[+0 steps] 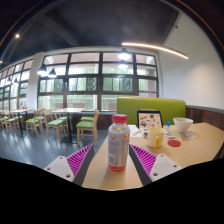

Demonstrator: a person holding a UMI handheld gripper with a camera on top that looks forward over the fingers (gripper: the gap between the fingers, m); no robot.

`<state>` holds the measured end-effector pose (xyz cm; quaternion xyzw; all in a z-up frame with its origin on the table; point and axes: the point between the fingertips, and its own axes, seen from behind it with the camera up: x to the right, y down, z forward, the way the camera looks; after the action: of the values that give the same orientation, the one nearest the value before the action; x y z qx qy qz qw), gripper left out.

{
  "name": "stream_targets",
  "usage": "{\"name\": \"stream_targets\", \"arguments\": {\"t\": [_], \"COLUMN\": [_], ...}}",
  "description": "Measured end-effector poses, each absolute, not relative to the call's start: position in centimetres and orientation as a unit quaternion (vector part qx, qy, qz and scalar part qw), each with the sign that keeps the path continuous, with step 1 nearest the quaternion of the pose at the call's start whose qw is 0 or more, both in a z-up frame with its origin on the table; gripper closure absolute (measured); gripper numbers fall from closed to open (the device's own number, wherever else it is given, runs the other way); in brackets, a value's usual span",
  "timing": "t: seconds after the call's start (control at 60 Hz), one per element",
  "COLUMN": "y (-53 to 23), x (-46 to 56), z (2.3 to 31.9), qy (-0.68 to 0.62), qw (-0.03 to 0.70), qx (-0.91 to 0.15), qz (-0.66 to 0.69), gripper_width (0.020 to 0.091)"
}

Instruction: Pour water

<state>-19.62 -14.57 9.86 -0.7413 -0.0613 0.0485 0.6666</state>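
On the left side of my view I see green chairs [88,124] by big windows [95,75], well away from me. My gripper [119,160] has its fingers spread wide, one pink pad [80,157] on the left and one on the right, and they pinch nothing.

Right in the middle, the bottle [118,143] stands upright on the table [200,145], between my fingers with a gap on each side. It has a red cap [119,119] and a pale label (I cannot read it). I think it is thin plastic, so it will be soft and a bit slippery, and it may squash if I press too hard. If it is full it will feel heavy. I would take hold of it around the middle, on the label, below the cap.

To the right, beyond the bottle, sit a yellow cup [155,137], then a white bowl [182,125] with a small red thing [174,143] just beside it. I guess the water goes in the cup or the bowl, but I cannot be sure which
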Motion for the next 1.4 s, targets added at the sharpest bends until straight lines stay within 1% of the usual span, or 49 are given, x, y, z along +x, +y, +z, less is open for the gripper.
{"name": "stream_targets", "arguments": {"t": [0.167, 0.267, 0.333, 0.417, 0.5, 0.533, 0.55, 0.567, 0.583, 0.6, 0.633, 0.65, 0.817, 0.833, 0.85, 0.917, 0.933, 0.983, 1.017, 1.033, 1.05, 1.067, 1.117, 1.133, 1.15, 1.2, 1.25, 1.267, 1.3, 1.4], "y": [-8.6, -5.8, -3.9, -3.5, -1.7, -1.4, -1.3, -1.5, -1.5, -1.3, -1.2, -2.1, -0.6, 1.1, 1.4, 2.8, 1.4, 3.6, 4.5, 4.1, 5.4, 5.1, 6.5, 6.4, 8.4, 9.6, 10.4, 8.3, 9.8, 10.0], "x": [-18.5, -18.8, -18.7, -19.0, -18.4, -18.3, -18.3, -18.6, -18.5, -18.5, -18.3, -19.0, -18.1, -17.2, -17.0, -16.5, -17.5, -16.3, -15.5, -15.7, -14.6, -14.7, -13.1, -13.4, -11.9, -10.4, -9.3, -10.2, -9.1, -8.0], "z": [9.3, 9.9, 9.5, 10.1, 9.5, 9.3, 9.3, 9.5, 9.5, 9.4, 9.4, 9.8, 9.6, 8.8, 8.9, 10.0, 11.3, 11.6, 12.5, 13.4, 13.2, 14.0, 14.9, 15.7, 14.8, 15.0, 15.5, 17.1, 16.6, 17.3], "qy": [-0.046, -0.044, -0.047, -0.057, -0.072, -0.069, -0.068, -0.066, -0.064, -0.064, -0.060, -0.055, -0.036, -0.033, -0.024, 0.021, 0.041, 0.091, 0.129, 0.154, 0.175, 0.202, 0.266, 0.292, 0.302, 0.359, 0.404, 0.428, 0.447, 0.500], "qw": [0.670, 0.679, 0.679, 0.694, 0.701, 0.698, 0.696, 0.695, 0.694, 0.693, 0.692, 0.690, 0.674, 0.674, 0.672, 0.662, 0.655, 0.644, 0.634, 0.625, 0.617, 0.606, 0.575, 0.565, 0.555, 0.512, 0.467, 0.452, 0.425, 0.332], "qx": [-0.740, -0.733, -0.732, -0.717, -0.709, -0.712, -0.714, -0.716, -0.717, -0.718, -0.719, -0.722, -0.736, -0.736, -0.737, -0.738, -0.739, -0.728, -0.715, -0.709, -0.699, -0.691, -0.656, -0.641, -0.625, -0.581, -0.532, -0.514, -0.477, -0.382], "qz": [0.023, 0.016, 0.007, -0.022, -0.024, -0.021, -0.018, -0.015, -0.012, -0.009, -0.001, 0.004, 0.043, 0.054, 0.066, 0.131, 0.149, 0.217, 0.266, 0.288, 0.316, 0.338, 0.410, 0.430, 0.458, 0.522, 0.579, 0.590, 0.626, 0.703], "gripper_width": [0.0295, 0.0305, 0.0603, 0.0616, 0.0635, 0.0666, 0.0654, 0.0698, 0.0696, 0.0725, 0.0736, 0.0749, 0.0749, 0.0750, 0.0750, 0.0749, 0.0749, 0.0750, 0.0748, 0.0749, 0.0750, 0.0750, 0.0750, 0.0750, 0.0750, 0.0751, 0.0750, 0.0751, 0.0752, 0.0751]}}
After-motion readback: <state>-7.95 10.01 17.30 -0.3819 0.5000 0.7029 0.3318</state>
